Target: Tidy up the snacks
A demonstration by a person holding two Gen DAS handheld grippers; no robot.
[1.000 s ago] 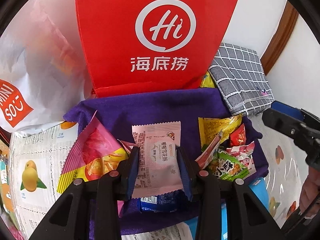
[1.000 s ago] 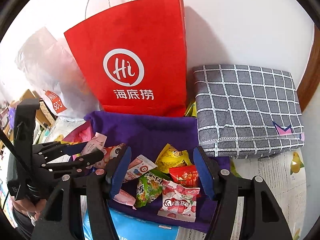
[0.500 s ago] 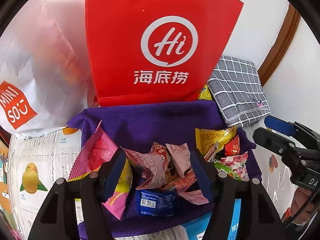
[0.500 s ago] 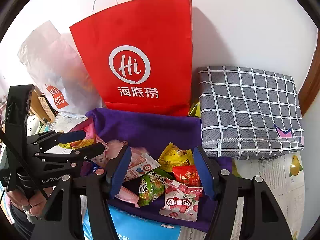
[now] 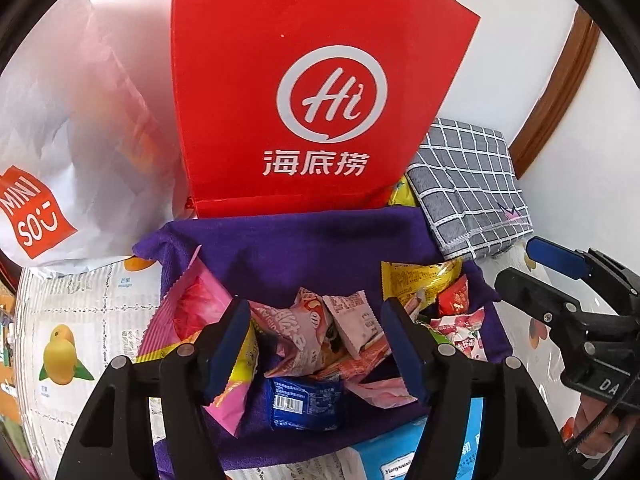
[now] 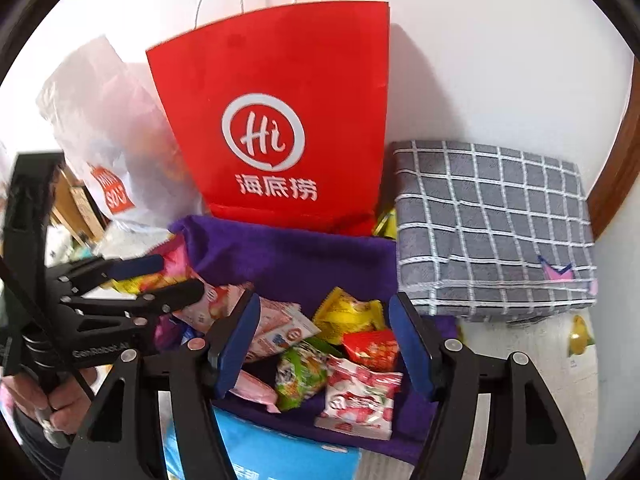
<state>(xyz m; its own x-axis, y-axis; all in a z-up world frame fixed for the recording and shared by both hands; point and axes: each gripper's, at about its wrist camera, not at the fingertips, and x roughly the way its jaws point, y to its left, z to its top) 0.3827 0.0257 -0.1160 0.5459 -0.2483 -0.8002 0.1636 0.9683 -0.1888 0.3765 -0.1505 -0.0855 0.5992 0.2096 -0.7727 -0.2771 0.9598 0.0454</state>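
- Left gripper [image 5: 314, 344]: jaws parted, empty, over pink snack packets [image 5: 320, 328].
- Right gripper [image 6: 324, 344]: jaws opening, empty.
- Snack pile [image 6: 340, 356] on purple cloth [image 6: 296, 256] mostly unsorted.

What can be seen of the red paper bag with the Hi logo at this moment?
The red paper bag stands upright at the back against the white wall. It looks like stiff matte paper with creased side folds, thin white cord handles at the top, and a white ring logo reading "Hi" above three white Chinese characters. Its base sits just behind the purple cloth. A translucent white plastic bag stands at its left and a grey checked cloth lies to its right. Whether anything is inside cannot be seen.
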